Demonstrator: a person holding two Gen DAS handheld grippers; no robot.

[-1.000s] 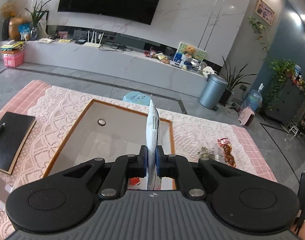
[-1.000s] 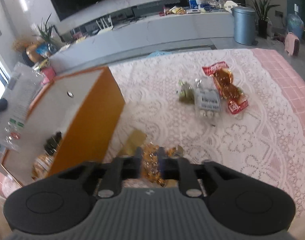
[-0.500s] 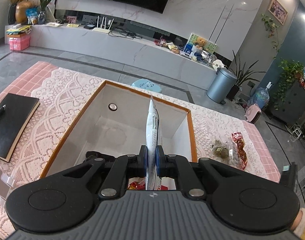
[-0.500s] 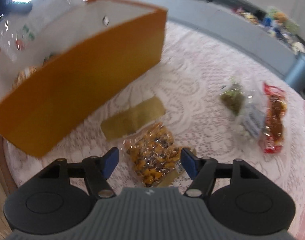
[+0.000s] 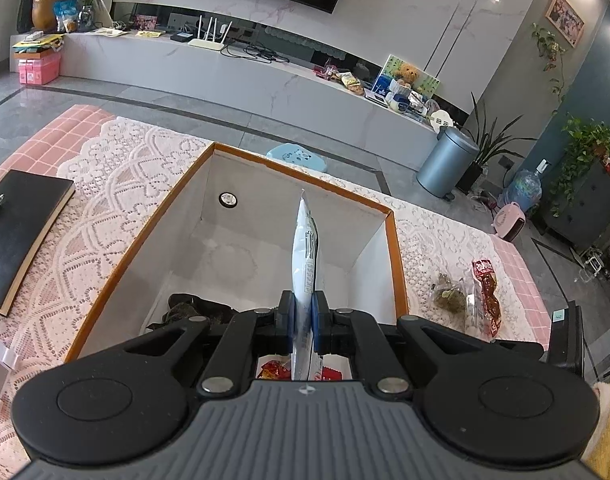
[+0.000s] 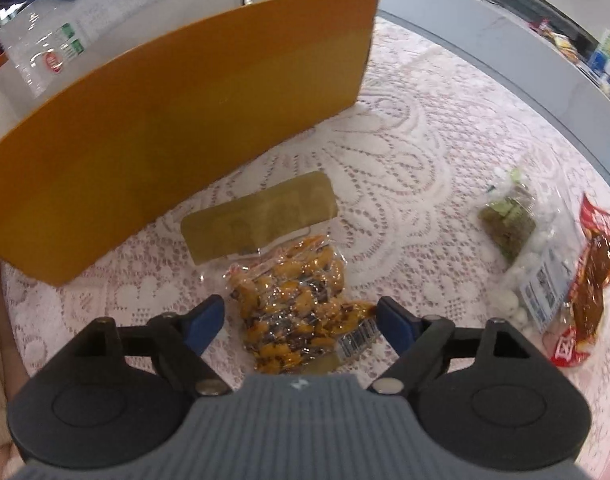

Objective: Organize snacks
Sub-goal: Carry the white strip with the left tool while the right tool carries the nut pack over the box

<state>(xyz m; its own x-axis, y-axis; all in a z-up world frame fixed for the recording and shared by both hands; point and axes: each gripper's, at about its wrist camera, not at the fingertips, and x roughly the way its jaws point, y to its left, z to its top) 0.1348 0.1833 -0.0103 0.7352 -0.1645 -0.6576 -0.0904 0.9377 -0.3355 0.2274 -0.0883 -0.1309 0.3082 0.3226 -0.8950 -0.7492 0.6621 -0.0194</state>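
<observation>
— Lace everywhere: a white openwork cloth (image 6: pixel 405 160) over pink checks covers the counter (image 5: pixel 77 120). What sits on it?

— An open box (image 5: pixel 397 248), orange on the outside and along the rim, plain white inside, with a small round metal eyelet in its far wall. Dark crinkled packs lie on its floor at the near end, beside red wrappers.

— And the left gripper (image 5: pixel 303 316)?

— Its fingers (image 5: pixel 285 312) are clamped on a flat white snack bag (image 5: pixel 305 248), glossy and printed, held on edge so that it rises thin as a blade above the box's interior.

— The right one?

— The right gripper (image 6: pixel 301 320) hovers low over the cloth outside the box, blue-padded fingers (image 6: pixel 207 320) spread wide apart and holding nothing. Between them, slightly farther out, lies a clear vacuum pouch of orange-and-dark pieces (image 6: pixel 301 304) — lumpy, shiny, with a barcode label at its near right corner. Whether the pads touch it I cannot tell.

— Anything beside it?

— A flat olive-gold rectangular packet (image 6: pixel 261 216) touches the pouch's far edge, near the box's orange wall. Well to the right: a greenish clear bag (image 6: pixel 505 220), a clear bag of small white balls (image 6: pixel 533 280) and a red sachet (image 6: pixel 593 272), overlapping in a cluster. A black notebook (image 5: pixel 17 236) rests at the far left of the cloth.
</observation>
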